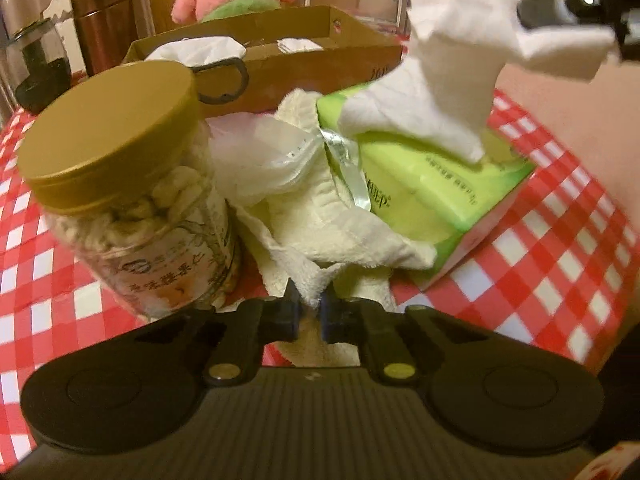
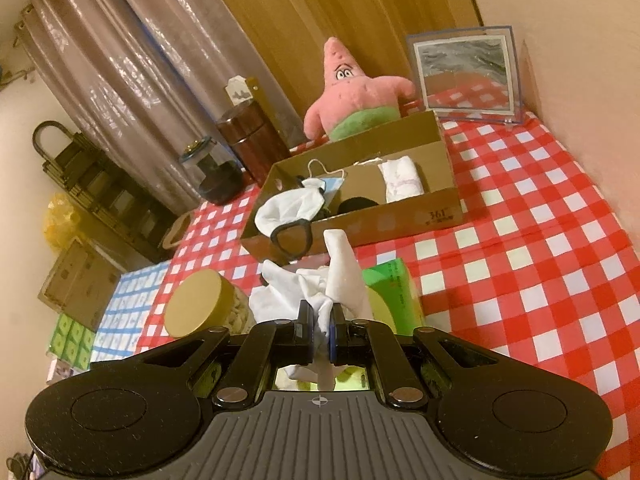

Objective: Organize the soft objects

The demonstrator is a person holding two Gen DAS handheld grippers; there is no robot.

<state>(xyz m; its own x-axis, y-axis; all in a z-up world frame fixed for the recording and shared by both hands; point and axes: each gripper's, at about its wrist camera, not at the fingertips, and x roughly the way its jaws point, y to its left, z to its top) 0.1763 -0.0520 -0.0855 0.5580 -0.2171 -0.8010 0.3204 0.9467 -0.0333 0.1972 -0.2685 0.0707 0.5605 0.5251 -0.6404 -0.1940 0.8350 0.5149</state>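
My left hand-held gripper (image 1: pixel 310 306) is pinched tight on the cream fluffy towel (image 1: pixel 320 216), low centre of the left wrist view. The right hand-held gripper (image 2: pixel 320 334) is clamped on a white tissue sheet (image 1: pixel 452 72), which stretches up out of the green tissue pack (image 1: pixel 448 188) at centre right. The towel touches that pack and a gold-lidded clear jar (image 1: pixel 120 176) on the red checked desk (image 2: pixel 520 264). The brown cardboard tray (image 2: pixel 400 216) sits behind, already holding white cloths.
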